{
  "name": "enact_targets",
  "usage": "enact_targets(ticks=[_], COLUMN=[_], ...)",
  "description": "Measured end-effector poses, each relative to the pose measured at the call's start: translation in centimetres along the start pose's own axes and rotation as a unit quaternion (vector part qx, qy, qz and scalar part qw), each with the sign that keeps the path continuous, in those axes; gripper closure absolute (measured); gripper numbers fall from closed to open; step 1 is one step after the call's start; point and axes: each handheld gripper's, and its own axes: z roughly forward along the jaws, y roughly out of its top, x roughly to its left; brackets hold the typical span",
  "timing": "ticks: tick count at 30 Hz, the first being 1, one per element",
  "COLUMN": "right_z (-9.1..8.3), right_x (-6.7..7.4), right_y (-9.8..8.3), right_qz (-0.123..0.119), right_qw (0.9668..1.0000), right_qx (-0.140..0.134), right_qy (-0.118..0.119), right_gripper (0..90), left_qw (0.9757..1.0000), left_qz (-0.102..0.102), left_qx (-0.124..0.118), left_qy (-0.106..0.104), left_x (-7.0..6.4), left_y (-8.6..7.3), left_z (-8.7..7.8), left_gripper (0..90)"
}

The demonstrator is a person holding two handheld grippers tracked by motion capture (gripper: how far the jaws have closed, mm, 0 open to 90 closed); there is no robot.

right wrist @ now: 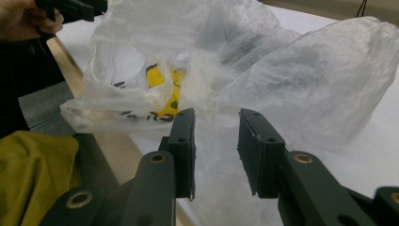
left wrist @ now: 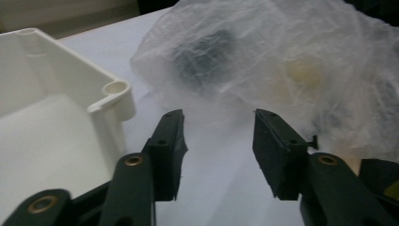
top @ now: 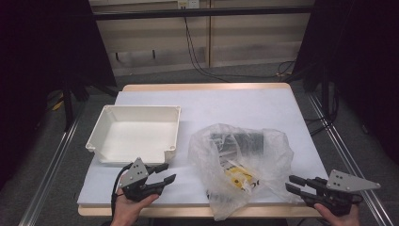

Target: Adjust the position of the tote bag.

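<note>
Unreadable black print inside plastic bag (top: 244, 160)

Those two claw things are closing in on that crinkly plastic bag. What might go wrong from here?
1. The plastic bag is thin, and its near end hangs over the table edge; a tug might slide it off or tear it.
2. The right gripper may pinch only loose film, not the yellow-and-black contents.
3. The left gripper sits close to the white tray corner and might knock it.
</note>
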Motion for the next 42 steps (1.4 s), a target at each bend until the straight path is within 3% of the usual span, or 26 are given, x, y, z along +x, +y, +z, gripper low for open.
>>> enact_targets(ticks=[4, 7, 8, 14, 18, 23, 26, 29, 30, 32, 34, 35, 38, 41, 42], right_z=[0.1, 0.6, 0.8, 2.0, 2.6, 3.1, 3.7, 4.0, 4.0, 4.2, 4.3, 4.4, 4.5, 4.5, 4.5], right_x=[0.5, 0.5, 0.4, -0.3, -0.6, -1.0, -1.5, -1.5, -1.5, -1.6, -1.7, -1.7, -1.7, -1.8, -1.9], right_y=[-0.3, -0.3, -0.2, -0.8, -1.4, -1.8, -2.3, -2.4, -2.4, -2.4, -2.4, -2.4, -2.4, -2.4, -2.4], right_qz=[-0.011, -0.017, -0.024, -0.027, -0.027, -0.028, -0.025, -0.022, -0.023, -0.02, -0.017, -0.016, -0.016, -0.014, -0.014], right_qw=[0.9997, 0.9993, 0.999, 0.998, 0.9965, 0.9948, 0.9931, 0.9928, 0.9927, 0.9925, 0.9923, 0.9923, 0.9921, 0.9923, 0.9925], right_qx=[0.02, 0.031, 0.036, 0.056, 0.078, 0.097, 0.114, 0.117, 0.118, 0.119, 0.121, 0.121, 0.123, 0.121, 0.12], right_qy=[0.003, 0.009, 0.008, 0.013, 0.014, 0.015, 0.013, 0.014, 0.013, 0.019, 0.022, 0.021, 0.017, 0.018, 0.02], right_gripper=[64.6, 62.8, 61.2, 49.6, 44.8, 41.0, 48.8, 68.3, 75.2, 83.8, 87.4, 88.0, 88.7, 88.7, 88.6], left_qw=[0.9993, 0.9986, 0.9985, 0.9968, 0.9932, 0.9914, 0.9873, 0.9848, 0.9818, 0.9801, 0.977, 0.9773, 0.974, 0.9718, 0.9706], left_qz=[0.013, 0.012, 0.021, 0.022, 0.036, 0.045, 0.053, 0.064, 0.072, 0.078, 0.083, 0.078, 0.088, 0.077, 0.084], left_qx=[0.002, 0.002, 0.009, -0.008, -0.014, -0.016, -0.003, 0.005, 0.011, 0.018, 0.025, 0.033, 0.069, 0.095, 0.104], left_qy=[-0.035, -0.052, -0.049, -0.076, -0.11, -0.122, -0.15, -0.161, -0.175, -0.182, -0.195, -0.194, -0.197, -0.202, -0.2], left_x=[-0.9, -1.4, -1.5, -2.6, -4.0, -4.6, -5.5, -6.3, -6.9, -7.4, -7.5, -7.5, -7.1, -6.8, -6.9], left_y=[0.9, 1.3, 1.4, 3.0, 4.1, 4.6, 4.8, 4.9, 5.0, 5.1, 4.9, 4.7, 3.8, 2.9, 2.8], left_z=[1.0, 2.0, 2.3, 3.4, 4.0, 4.8, 6.2, 6.9, 7.5, 8.3, 9.3, 9.9, 11.6, 12.8, 13.1], left_gripper=[64.4, 70.6, 72.7, 71.2, 69.0, 65.1, 61.1, 55.9, 53.6, 50.0, 47.2, 46.2, 42.3, 38.4, 37.2])
